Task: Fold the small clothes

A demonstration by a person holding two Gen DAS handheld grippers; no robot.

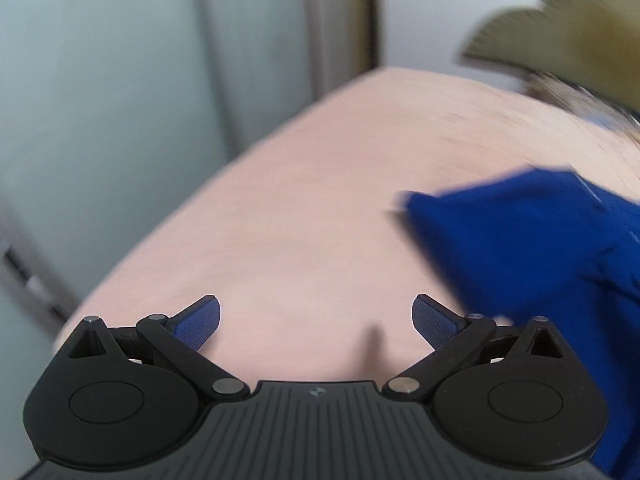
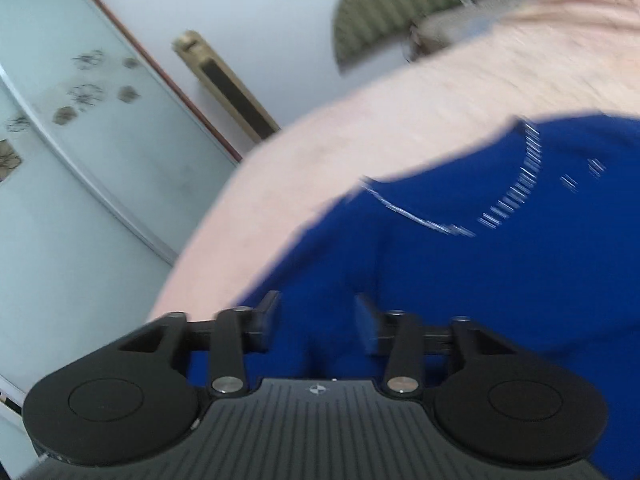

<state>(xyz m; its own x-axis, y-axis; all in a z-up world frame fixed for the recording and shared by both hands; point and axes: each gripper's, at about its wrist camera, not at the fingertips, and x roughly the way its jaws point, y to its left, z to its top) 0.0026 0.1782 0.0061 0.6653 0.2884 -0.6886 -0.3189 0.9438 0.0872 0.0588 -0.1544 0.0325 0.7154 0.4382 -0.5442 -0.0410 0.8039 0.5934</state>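
A blue garment [image 2: 460, 280] is found lying bunched on the pink table [image 1: 280, 220], near its right edge; no finished fold is visible. The left gripper [image 1: 316, 322] is held wide open and empty. The right gripper [image 2: 318, 322] is seen partly open over the cloth; a grip cannot be confirmed. Folding is judged largely outstanding.

place: home | cues: frosted sliding door [image 2: 80, 92], pink tabletop [image 1: 300, 220]

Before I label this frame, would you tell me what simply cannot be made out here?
- Blue garment: its type; blurred, cut off by the right edge in both views.
- Right gripper: whether its pads touch the cloth; blur in the right wrist view.
- Olive striped item: unidentifiable, blurred, cut by the top edge.
- Left gripper: plainly open, over the bare pink surface.
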